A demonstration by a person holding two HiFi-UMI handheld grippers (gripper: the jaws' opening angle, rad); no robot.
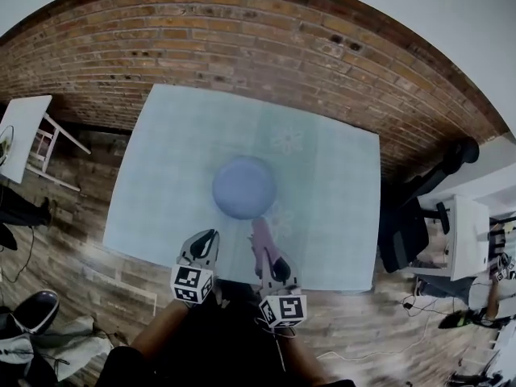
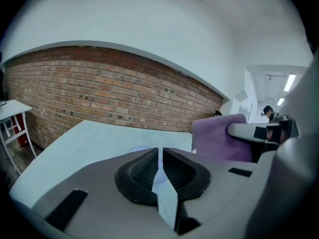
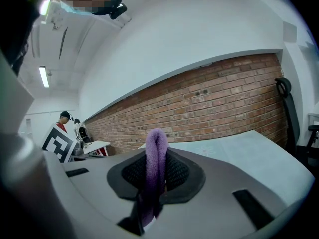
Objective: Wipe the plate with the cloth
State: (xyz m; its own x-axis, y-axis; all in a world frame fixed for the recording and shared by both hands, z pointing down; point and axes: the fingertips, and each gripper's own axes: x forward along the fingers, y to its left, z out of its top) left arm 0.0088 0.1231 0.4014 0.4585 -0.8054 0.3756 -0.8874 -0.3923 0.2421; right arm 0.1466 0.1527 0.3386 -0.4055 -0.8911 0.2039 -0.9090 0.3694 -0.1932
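A round pale blue plate point(image 1: 244, 187) lies in the middle of the table point(image 1: 339, 216), which has a light blue-green cover. In the head view both grippers hover over the table's near edge, just short of the plate. My left gripper point(image 1: 206, 237) is shut with nothing between its pads point(image 2: 142, 169); a sliver of the plate point(image 2: 158, 177) shows in the slit between them. My right gripper point(image 1: 271, 258) is shut on a purple cloth point(image 1: 261, 237), which stands up folded between the jaws point(image 3: 156, 156). The left gripper view also catches this cloth point(image 2: 217, 137) to its right.
A brick wall point(image 1: 242, 47) runs behind the table. A white side table point(image 1: 20, 127) stands at the left. At the right are a black office chair point(image 1: 415, 216) and a white desk point(image 1: 468, 236). Cables point(image 1: 379, 349) lie on the wooden floor.
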